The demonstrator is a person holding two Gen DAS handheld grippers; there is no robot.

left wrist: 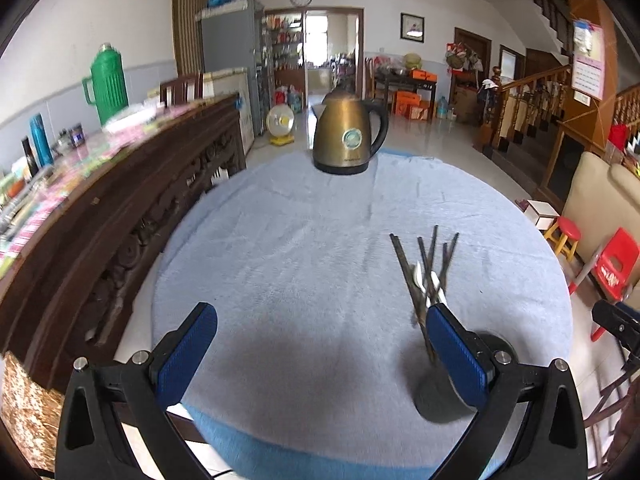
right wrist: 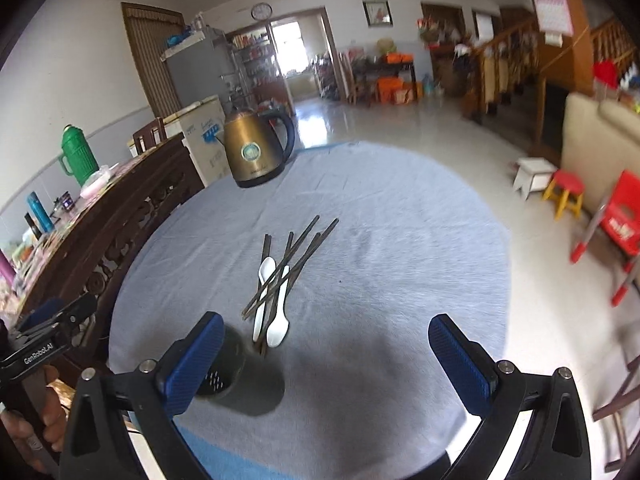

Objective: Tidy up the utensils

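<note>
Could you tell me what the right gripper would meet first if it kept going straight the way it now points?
Probably nothing but the blue tablecloth: the right gripper is open with bare cloth ahead between its fingers. The spoons and chopsticks lie left of that line, the dark holder beside its left finger. Depth is unclear.

Fuzzy matt cloth (right wrist: 400,240), glossy white plastic spoons (right wrist: 278,326), brushed metal kettle (left wrist: 344,136), carved dark wood sideboard (left wrist: 132,200).
</note>
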